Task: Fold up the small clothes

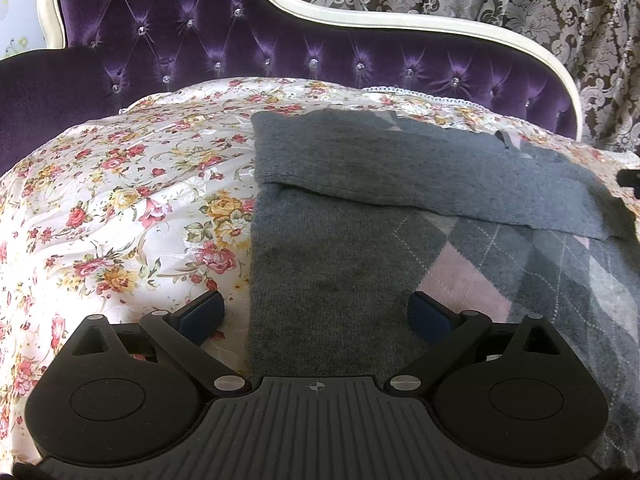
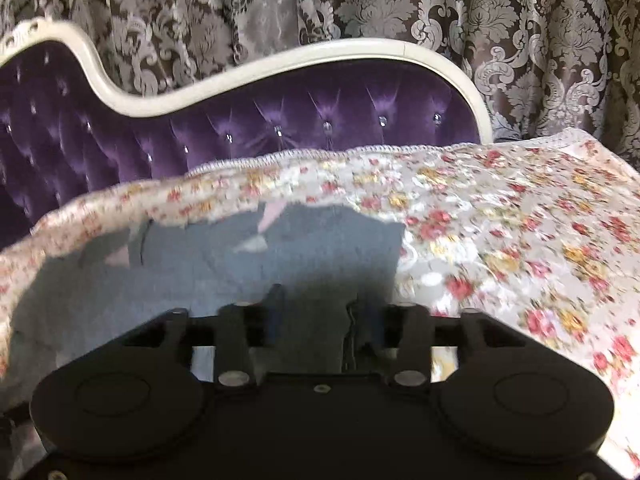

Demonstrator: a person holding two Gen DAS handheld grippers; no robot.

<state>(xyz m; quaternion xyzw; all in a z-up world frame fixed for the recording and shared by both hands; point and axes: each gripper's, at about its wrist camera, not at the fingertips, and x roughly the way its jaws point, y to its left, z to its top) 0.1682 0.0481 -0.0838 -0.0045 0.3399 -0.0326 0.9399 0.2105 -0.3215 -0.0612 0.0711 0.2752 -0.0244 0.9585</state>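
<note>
A grey knit sweater [image 1: 340, 240] with pink and pale argyle diamonds lies flat on the floral cover [image 1: 120, 200]. One plain grey sleeve [image 1: 400, 168] is folded across its upper part. My left gripper [image 1: 316, 304] is open wide just above the sweater's left side, one finger over the cover and the other over the knit. The right wrist view is blurred. There my right gripper [image 2: 318, 304] hovers over the sweater [image 2: 280, 248] near its far edge, its jaws apart and no cloth pinched between them.
The floral cover [image 2: 500, 220] drapes over a rounded seat. Behind it rises a purple tufted backrest [image 1: 240, 40] with a cream frame [image 1: 360, 20], and patterned curtains [image 1: 520, 0] hang behind that. A small dark part [image 1: 628, 178] pokes in at the right edge.
</note>
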